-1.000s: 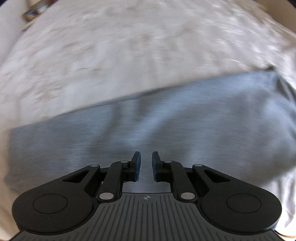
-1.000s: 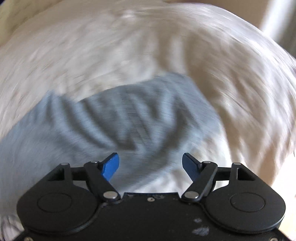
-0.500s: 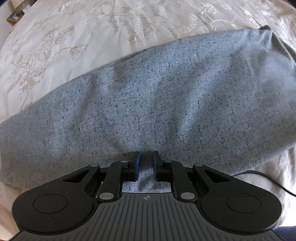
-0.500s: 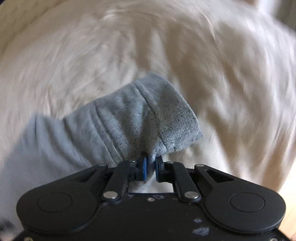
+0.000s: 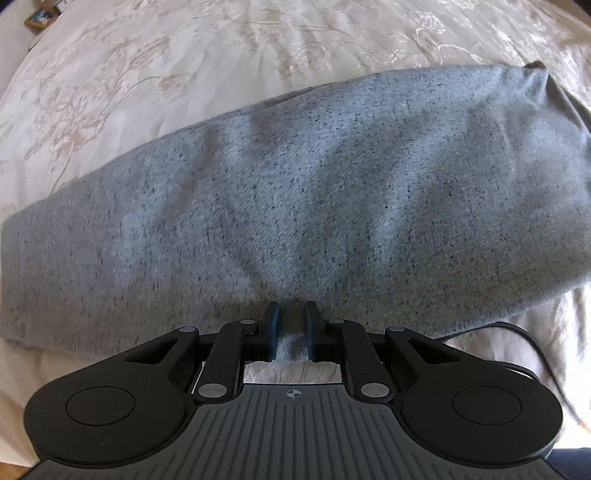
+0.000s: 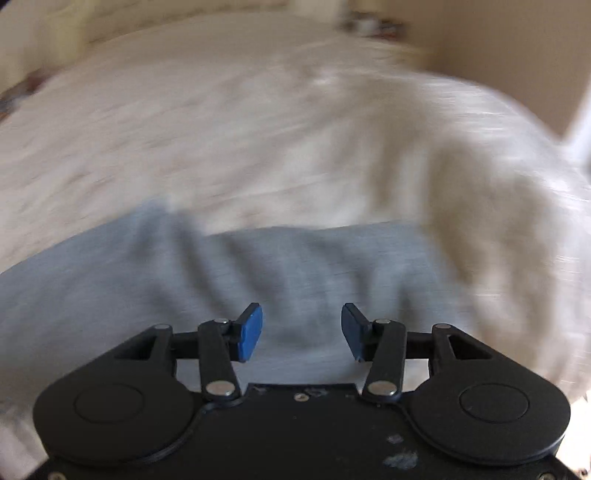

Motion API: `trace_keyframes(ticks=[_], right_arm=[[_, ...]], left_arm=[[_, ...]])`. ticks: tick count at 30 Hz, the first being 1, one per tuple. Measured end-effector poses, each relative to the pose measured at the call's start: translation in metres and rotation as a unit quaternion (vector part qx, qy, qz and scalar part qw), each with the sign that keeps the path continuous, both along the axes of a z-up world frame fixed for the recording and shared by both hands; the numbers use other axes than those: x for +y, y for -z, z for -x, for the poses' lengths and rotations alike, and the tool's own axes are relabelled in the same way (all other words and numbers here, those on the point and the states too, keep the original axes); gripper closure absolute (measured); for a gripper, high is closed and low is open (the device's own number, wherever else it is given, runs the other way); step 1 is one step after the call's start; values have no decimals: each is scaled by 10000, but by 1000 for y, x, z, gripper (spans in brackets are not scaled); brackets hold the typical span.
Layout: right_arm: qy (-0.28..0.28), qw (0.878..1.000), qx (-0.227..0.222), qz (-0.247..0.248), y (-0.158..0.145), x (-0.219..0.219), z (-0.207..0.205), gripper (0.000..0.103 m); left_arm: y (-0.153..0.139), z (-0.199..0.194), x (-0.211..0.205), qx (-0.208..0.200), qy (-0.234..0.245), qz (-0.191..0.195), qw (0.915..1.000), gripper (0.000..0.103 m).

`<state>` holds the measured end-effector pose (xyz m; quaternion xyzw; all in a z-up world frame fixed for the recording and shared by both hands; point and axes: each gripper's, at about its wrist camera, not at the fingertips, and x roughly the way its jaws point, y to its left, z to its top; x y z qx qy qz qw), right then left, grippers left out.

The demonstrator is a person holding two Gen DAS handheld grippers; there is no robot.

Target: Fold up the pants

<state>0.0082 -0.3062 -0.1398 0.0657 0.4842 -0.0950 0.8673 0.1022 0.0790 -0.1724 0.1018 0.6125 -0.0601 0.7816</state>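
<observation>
I'm working in a home, a bedroom by the look of it. The whole surface under me is a bed (image 5: 258, 44) w/ a cream bedspread (image 5: 129, 74) stitched in a tan floral pattern. A small framed picture (image 5: 38, 18) sits at the far left corner beyond the bed. Right view is blurred, but I see the bedspread (image 6: 258, 129) again and a beige wall (image 6: 498, 44) behind.
</observation>
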Motion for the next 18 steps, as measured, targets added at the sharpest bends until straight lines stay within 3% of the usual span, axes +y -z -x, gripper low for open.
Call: trace_keyframes(ticks=[4, 7, 10, 13, 16, 18], right_arm=[[-729, 9952, 625, -189, 34, 47, -8, 53], [-914, 9908, 992, -101, 46, 70, -4, 52], [-934, 9918, 843, -203, 28, 87, 0, 52], [-1327, 9893, 522, -312, 4, 124, -7, 52], [-1825, 9803, 328, -678, -4, 170, -23, 54], [-2173, 9722, 302, -815, -2, 211, -40, 61]], left_arm=[[-3, 13, 21, -17, -180, 481, 9987, 89], [-8, 24, 50, 6, -436, 1081, 9932, 89], [-23, 37, 79, -230, -746, 1172, 9900, 87], [-35, 46, 112, -503, -915, 1154, 9878, 71], [-45, 49, 146, -594, -1202, 1245, 9831, 63], [-48, 48, 167, -643, -1283, 1247, 9818, 59]])
